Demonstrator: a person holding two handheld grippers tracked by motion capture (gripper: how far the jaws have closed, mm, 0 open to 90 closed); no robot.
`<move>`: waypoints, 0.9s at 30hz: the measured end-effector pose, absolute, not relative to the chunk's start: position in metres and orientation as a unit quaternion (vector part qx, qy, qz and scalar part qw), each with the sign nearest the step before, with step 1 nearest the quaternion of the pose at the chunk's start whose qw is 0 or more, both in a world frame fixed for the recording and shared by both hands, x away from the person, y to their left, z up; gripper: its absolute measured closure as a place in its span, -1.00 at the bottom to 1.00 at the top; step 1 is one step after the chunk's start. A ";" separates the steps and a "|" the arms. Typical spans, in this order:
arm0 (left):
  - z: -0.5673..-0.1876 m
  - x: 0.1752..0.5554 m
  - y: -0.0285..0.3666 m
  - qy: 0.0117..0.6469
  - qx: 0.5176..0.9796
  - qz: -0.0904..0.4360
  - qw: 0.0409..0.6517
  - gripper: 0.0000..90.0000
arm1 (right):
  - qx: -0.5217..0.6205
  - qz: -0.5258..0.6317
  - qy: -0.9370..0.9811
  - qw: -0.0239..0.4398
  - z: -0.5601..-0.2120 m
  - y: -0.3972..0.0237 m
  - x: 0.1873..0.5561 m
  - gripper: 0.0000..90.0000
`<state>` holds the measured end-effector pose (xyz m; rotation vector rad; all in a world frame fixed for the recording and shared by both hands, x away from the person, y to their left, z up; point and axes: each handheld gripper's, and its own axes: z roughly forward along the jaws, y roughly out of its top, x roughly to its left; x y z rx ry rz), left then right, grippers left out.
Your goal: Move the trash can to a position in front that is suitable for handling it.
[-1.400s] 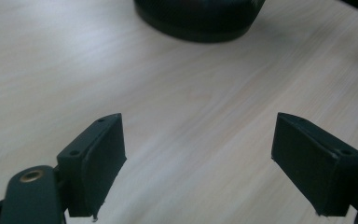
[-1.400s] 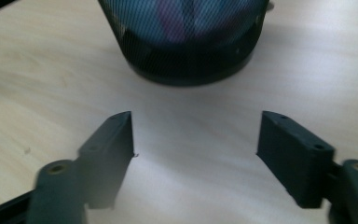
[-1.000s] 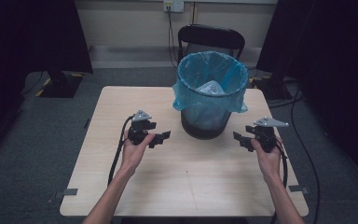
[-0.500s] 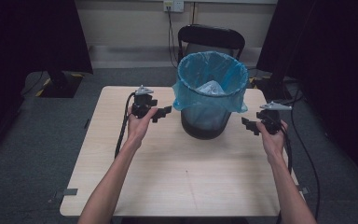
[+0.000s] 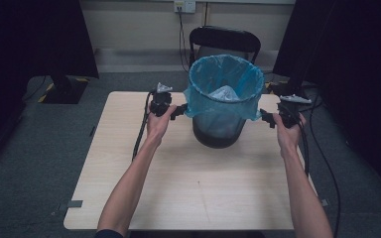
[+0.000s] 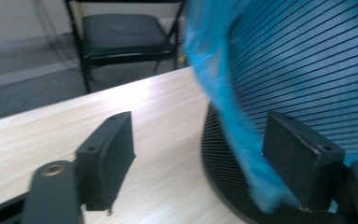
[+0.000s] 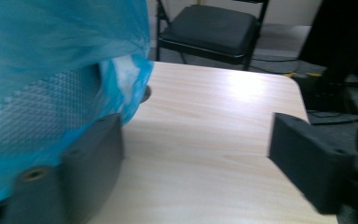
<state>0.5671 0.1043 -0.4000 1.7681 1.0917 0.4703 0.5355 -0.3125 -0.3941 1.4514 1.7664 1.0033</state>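
Flanking one bin (image 5: 218,124), two tongs (image 5: 178,111) (image 5: 267,118).

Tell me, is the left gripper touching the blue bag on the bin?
Cannot tell. In the left gripper view, the left gripper has its jaws open, and the blue bag hangs right beside one jaw, but blur hides any contact or gap.

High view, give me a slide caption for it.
Two open handheld grippers, left gripper and right gripper, flank a blue-lined mesh bin on a wooden table.
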 end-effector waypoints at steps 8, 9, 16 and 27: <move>-0.407 0.583 0.094 0.459 0.720 0.198 0.481 -0.50 | 0.576 0.379 0.648 0.324 -0.403 -0.301 0.551 -0.65; -0.408 0.584 0.094 0.459 0.720 0.193 0.483 -0.51 | 0.578 0.382 0.645 0.323 -0.404 -0.302 0.552 -0.65; -0.415 0.587 0.093 0.462 0.711 0.182 0.498 -0.47 | 0.574 0.419 0.636 0.300 -0.407 -0.299 0.557 -0.66; -0.415 0.580 0.094 0.444 0.716 0.169 0.511 -0.13 | 0.551 0.453 0.644 0.275 -0.404 -0.287 0.547 -0.06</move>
